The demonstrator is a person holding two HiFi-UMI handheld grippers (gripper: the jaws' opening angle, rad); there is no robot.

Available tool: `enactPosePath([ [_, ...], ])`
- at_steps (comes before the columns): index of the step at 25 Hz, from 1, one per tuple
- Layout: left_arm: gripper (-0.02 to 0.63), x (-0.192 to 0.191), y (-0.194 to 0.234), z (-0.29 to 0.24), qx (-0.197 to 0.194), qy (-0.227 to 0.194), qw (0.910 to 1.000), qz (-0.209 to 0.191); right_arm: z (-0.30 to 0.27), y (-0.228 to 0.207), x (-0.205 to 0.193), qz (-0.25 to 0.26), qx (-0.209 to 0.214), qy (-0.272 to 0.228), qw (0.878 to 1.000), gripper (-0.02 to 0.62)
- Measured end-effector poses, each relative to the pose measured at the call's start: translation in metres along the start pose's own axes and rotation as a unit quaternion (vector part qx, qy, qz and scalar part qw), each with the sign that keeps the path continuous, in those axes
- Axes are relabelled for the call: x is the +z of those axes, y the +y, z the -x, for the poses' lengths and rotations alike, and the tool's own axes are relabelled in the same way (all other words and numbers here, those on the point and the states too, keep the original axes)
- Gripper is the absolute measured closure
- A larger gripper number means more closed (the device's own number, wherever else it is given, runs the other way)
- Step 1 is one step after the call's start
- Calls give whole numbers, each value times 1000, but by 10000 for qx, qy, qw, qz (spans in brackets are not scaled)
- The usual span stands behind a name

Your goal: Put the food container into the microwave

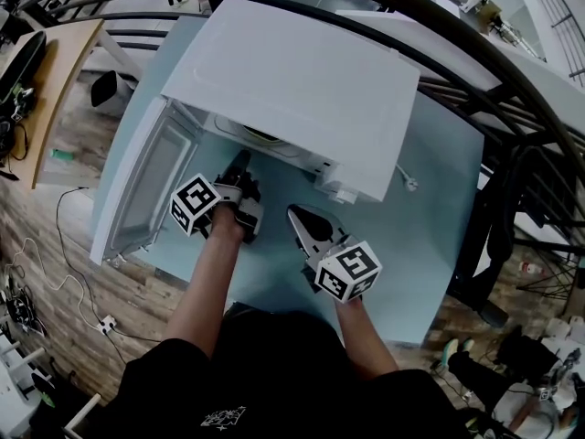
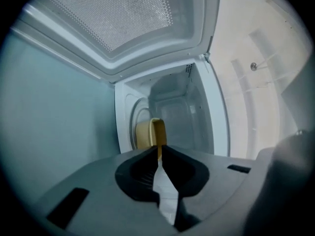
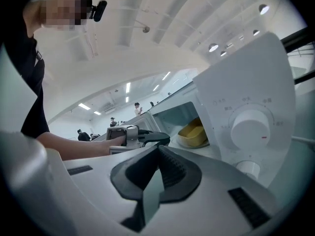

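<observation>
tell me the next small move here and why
Probably open the left gripper and let go: its fingers look pinched on the rim of the yellow food container, which already sits inside the open microwave. The right gripper is shut, holding nothing.

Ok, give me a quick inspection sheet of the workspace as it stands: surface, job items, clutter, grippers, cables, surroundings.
Surface: light blue table, carrying the microwave.
Job's things: white microwave, its door swung open; yellow food container sits inside the cavity.
Clutter: nothing seen on the table.
Grippers: left gripper is at the cavity mouth, jaws closed on the container's rim; right gripper is in front of the control panel, jaws together, nothing between them.
Cables: white cable on the table beside the microwave; power strip with leads on the floor.
Surroundings: wood floor, wooden desk, people in the background.
</observation>
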State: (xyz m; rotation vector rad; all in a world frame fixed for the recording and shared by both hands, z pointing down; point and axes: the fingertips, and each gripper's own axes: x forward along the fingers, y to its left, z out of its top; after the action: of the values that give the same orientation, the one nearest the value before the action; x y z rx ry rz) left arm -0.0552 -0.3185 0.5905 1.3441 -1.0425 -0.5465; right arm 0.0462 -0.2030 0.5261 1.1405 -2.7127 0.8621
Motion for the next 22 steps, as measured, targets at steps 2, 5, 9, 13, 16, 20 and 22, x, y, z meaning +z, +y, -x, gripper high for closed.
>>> enactPosePath([
  [2,582,-4,-3,9,-60,24,10000,-28,3,7,0,50,-7,-10,10000,588],
  [5,592,-13,-9,25,-161,86,9998,-71,10,19,-2,102,-18,-36,9999,588],
  [9,598,-26,-16,46,-318,170,9993,-120,22,33,-1,142,-41,-154,9998,588],
  [13,598,-34,-22,70,-506,305,9981,-181,28,47,-3,164,-105,-220,9996,589],
  [16,598,-37,-30,88,-626,425,9966,-334,33,60,-1,221,-150,-292,9992,589],
  [20,598,-45,-42,113,-778,654,9924,-698,43,75,2,292,-236,-401,9985,589],
  [22,598,-50,-47,127,-852,762,9896,-879,50,84,2,326,-285,-446,9981,589],
])
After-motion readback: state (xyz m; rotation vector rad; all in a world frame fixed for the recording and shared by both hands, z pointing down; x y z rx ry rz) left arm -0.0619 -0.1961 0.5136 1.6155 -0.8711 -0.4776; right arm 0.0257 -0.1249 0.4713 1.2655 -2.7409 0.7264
